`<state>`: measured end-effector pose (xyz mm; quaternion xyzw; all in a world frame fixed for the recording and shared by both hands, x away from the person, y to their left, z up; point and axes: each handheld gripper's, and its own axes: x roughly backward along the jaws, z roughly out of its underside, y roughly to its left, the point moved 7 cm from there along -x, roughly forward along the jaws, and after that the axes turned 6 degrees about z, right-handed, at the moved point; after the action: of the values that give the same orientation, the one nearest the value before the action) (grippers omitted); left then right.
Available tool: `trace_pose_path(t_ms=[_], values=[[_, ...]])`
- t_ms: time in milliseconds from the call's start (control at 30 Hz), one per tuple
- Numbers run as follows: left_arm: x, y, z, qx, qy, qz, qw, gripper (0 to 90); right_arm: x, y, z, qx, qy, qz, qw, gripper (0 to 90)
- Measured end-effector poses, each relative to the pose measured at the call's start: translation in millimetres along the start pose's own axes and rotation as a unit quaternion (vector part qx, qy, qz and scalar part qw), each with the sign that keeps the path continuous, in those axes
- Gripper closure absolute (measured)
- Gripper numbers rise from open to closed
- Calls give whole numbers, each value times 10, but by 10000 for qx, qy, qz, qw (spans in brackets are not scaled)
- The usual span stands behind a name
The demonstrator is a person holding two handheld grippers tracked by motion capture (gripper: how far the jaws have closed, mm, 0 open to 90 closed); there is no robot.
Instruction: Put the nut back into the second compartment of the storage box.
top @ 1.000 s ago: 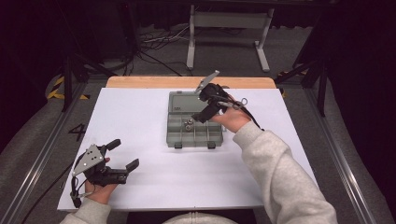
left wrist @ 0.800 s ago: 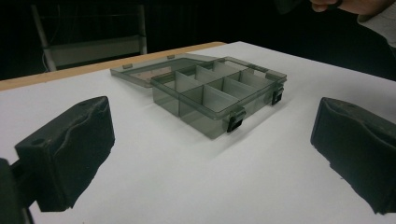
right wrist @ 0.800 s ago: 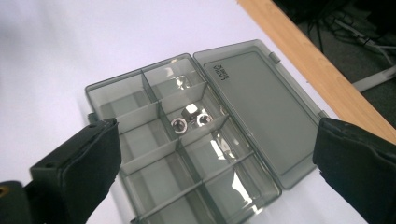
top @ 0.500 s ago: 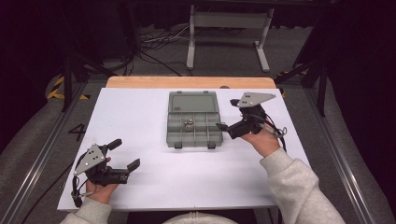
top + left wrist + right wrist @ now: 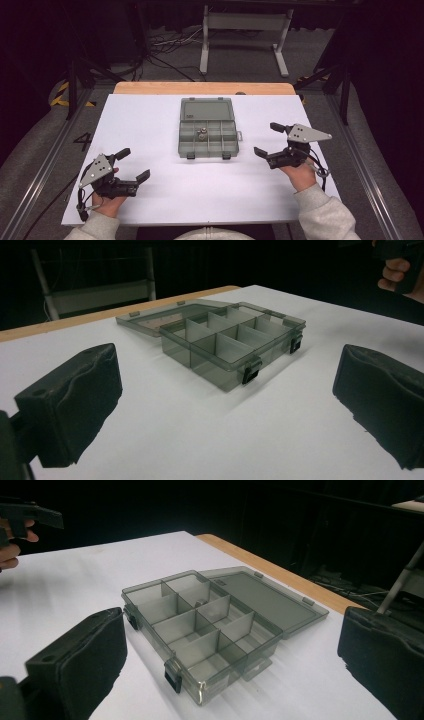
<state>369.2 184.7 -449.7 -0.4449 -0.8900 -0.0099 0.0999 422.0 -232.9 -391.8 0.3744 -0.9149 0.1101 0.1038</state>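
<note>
two open grippers, left gripper [image 5: 134, 164] and right gripper [image 5: 267, 139], flank organizer box [image 5: 207, 135].

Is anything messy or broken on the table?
Nothing stands out. The box sits square on the white table with its lid laid flat open, and one small metal part sits in a middle compartment. Both grippers, left and right, are open and apart from the box.

- Organizer box [image 5: 208, 142]: we see a translucent grey case of six compartments, flat at table centre, lid [image 5: 207, 109] open toward 12 o'clock.
- Small metal part [image 5: 202, 133]: we find it in the far-row middle compartment.
</note>
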Motion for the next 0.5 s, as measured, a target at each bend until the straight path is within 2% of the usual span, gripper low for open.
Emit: trace_pose_path(t_ms=[200,233,300,367,500], values=[[17,21,-25,-93,39,25,9999,1,124,25,171,-93,-231,67,9997,0],[17,23,-27,-95,28,20,9999,1,153,37,229,-166,-337,40,9993,0],[25,29,-38,-126,31,29,9999,2,177,49,291,-223,-362,49,9991,0],[22,33,-63,-135,8,28,9999,2,212,80,382,-123,-448,125,9988,0],[-5,37,-111,-132,1,107,9999,1,225,107,470,-161,-513,163,9984,0]])
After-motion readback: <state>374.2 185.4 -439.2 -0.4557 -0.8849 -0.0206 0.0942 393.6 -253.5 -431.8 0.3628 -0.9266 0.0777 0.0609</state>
